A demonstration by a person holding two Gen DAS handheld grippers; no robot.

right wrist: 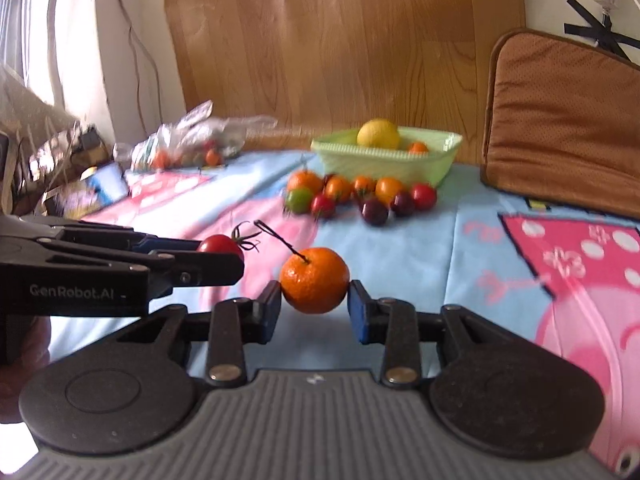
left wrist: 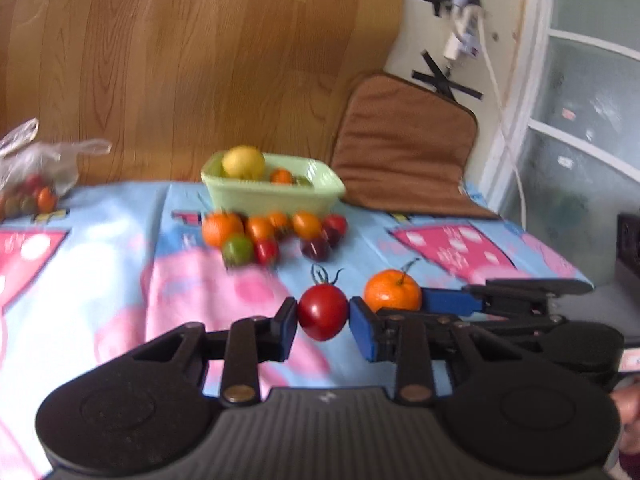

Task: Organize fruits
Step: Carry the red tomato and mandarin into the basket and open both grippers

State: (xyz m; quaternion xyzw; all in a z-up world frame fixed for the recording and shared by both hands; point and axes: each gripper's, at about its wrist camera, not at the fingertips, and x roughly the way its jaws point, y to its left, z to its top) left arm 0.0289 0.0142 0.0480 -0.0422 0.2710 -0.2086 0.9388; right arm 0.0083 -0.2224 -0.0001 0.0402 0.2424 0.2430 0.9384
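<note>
Partly, the scene is smeared by blur: the pile of small fruits [left wrist: 276, 236] just before the basket [left wrist: 272, 196] is rendered soft, and the contents of the crinkled plastic bag [left wrist: 36, 176] at the worktop's far left edge can hardly be made out. A glossy red tomato [left wrist: 322, 317] with a curled dark stalk is pinched between the jaws of the left gripper [left wrist: 323, 322], held above the printed cloth [left wrist: 120, 280]. A dimpled mandarin [right wrist: 314, 286] with a thin stem is pinched by the jaws of the right gripper [right wrist: 315, 304]. A yellow lemon [right wrist: 378, 134] is seen in the ribbed pale-green basket, beside a quilted brown cushion [right wrist: 560, 120].
</note>
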